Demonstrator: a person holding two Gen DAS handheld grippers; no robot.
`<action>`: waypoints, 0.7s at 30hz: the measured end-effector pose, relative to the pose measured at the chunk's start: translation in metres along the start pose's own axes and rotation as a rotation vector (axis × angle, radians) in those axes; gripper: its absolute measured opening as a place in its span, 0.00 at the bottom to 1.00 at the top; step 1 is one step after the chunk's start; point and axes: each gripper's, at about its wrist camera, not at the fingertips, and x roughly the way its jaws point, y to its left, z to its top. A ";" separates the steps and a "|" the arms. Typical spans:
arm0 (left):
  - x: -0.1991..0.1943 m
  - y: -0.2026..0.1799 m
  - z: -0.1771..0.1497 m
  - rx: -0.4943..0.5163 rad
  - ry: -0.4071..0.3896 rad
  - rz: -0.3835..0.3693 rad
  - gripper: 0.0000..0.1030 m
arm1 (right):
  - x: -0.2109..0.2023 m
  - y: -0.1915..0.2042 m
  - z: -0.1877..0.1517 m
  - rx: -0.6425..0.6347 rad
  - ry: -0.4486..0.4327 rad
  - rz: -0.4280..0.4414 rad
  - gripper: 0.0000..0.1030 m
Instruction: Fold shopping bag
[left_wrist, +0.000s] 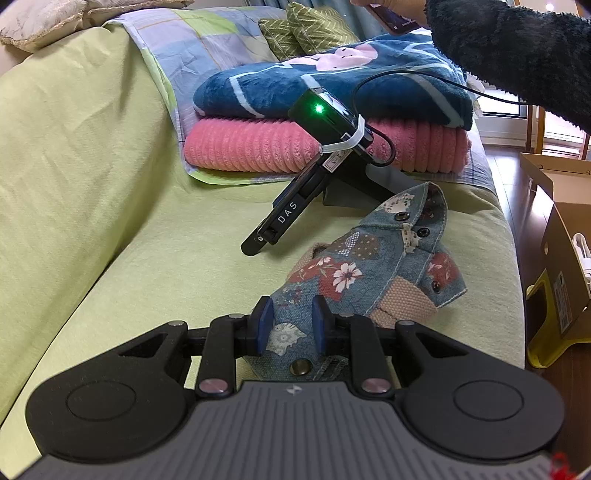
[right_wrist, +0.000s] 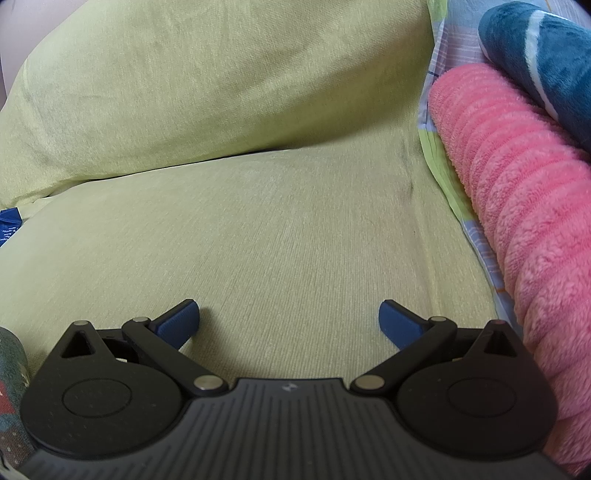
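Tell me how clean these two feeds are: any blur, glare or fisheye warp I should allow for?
Left wrist view: fisheye bends the sofa edges, the shopping bag is sharp, the window area at upper right is blown out, and the green indicator light flares a little. Right wrist view: soft even light, no glare, mild softness on the pink blanket and black corner vignetting.

Black hand-held gripper (left_wrist: 291, 325) (blue pads)
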 end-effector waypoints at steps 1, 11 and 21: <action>0.000 0.000 0.000 -0.001 0.000 0.000 0.25 | 0.000 0.000 0.000 0.000 0.000 0.000 1.00; -0.001 0.000 0.000 -0.003 -0.001 0.003 0.25 | 0.000 0.000 0.000 0.001 0.001 0.000 1.00; -0.001 0.001 0.000 -0.010 -0.001 -0.001 0.24 | -0.001 0.002 0.000 0.001 0.001 0.000 1.00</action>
